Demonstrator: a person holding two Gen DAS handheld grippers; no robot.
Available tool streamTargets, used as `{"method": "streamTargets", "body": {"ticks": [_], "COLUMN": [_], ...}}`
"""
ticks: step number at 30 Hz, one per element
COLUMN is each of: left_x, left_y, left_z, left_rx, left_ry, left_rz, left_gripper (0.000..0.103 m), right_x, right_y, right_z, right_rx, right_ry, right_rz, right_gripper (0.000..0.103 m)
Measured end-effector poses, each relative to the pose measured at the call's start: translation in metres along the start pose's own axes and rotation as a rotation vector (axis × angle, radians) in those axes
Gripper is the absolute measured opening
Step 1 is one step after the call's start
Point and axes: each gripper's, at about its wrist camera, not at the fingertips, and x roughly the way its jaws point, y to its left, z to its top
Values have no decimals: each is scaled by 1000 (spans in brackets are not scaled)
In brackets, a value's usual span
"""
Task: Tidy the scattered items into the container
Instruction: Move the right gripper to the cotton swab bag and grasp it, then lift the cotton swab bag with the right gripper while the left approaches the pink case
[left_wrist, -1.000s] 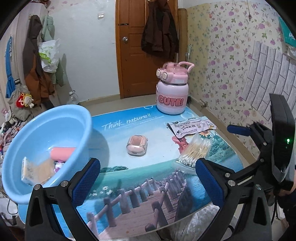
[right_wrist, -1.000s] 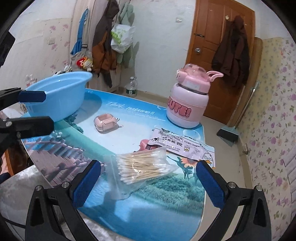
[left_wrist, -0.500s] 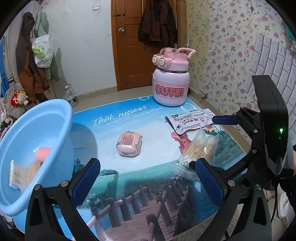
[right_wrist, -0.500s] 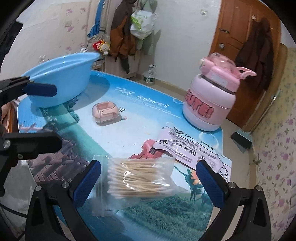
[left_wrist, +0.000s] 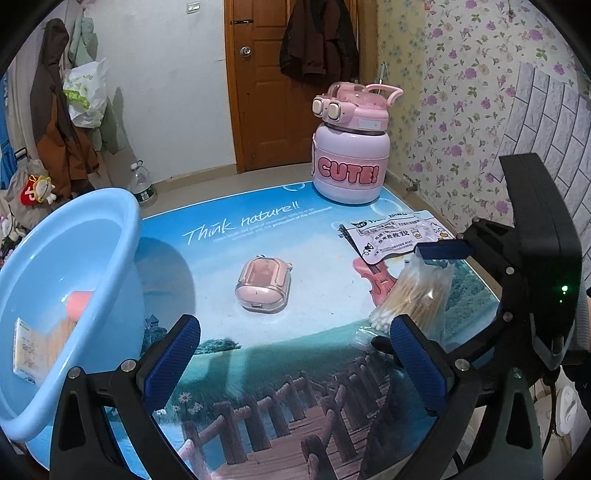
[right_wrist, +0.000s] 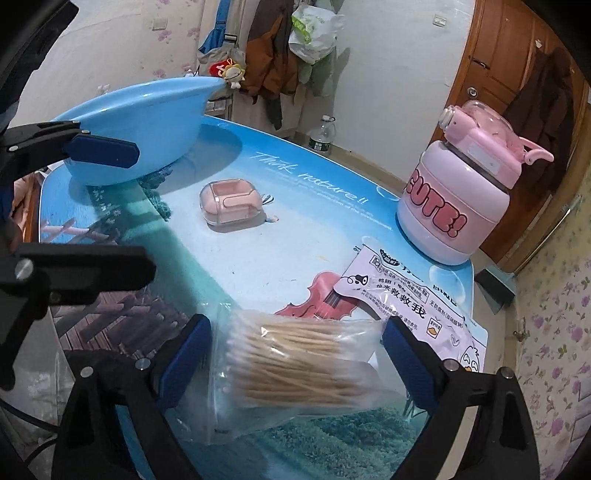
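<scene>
Right wrist view shows the table (right_wrist: 295, 229) with its printed landscape mat, and the blue basin (right_wrist: 147, 122) standing at its far left corner. A pink bottle (right_wrist: 454, 206) marked CUTE stands at the far right, with a flat printed packet (right_wrist: 410, 306) lying in front of it. A small pink case (right_wrist: 231, 201) sits alone near the middle. Nearest of all is the bag of cotton swabs (right_wrist: 295, 365), lying flat between the 2 pads of the right gripper (right_wrist: 295, 363).

The right gripper's fingers stand wide apart on either side of the bag and hold nothing; whether the pads touch the plastic cannot be told. The step in hand looks like the pick of the swab bag. The next move probably calls for closing on the bundle itself, since the loose plastic could slip, then a lift and a carry left to the basin.

The left gripper (left_wrist: 295, 365) hangs spread wide and empty near the basin (left_wrist: 74, 236), which already holds a pink roll (left_wrist: 79, 302) and a small pack (left_wrist: 26, 347). It sits along the likely path to the basin, so it may need to give way. The pink case (left_wrist: 263, 284), the packet (left_wrist: 391, 236) and the bottle (left_wrist: 351, 162) remain out on the table.
</scene>
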Motion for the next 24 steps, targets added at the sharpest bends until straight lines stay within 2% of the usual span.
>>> {"method": "streamTargets", "body": {"ticks": [9, 11, 20, 24], "left_x": [1, 1, 6, 13], "left_y": [0, 0, -2, -2], "left_z": [1, 1, 4, 7], "left_rx": [6, 6, 10, -1], "left_ry": [1, 1, 14, 35], "left_rz": [2, 0, -18, -38], "left_gripper": [103, 103, 103, 103], "right_x": [-3, -8, -25, -34], "right_y": [-13, -15, -23, -29], "right_z": [-2, -8, -27, -39], "right_rx": [62, 79, 138, 209], "right_ry": [-1, -9, -24, -29], "right_rz": [58, 49, 10, -21], "right_gripper": [84, 74, 71, 70]}}
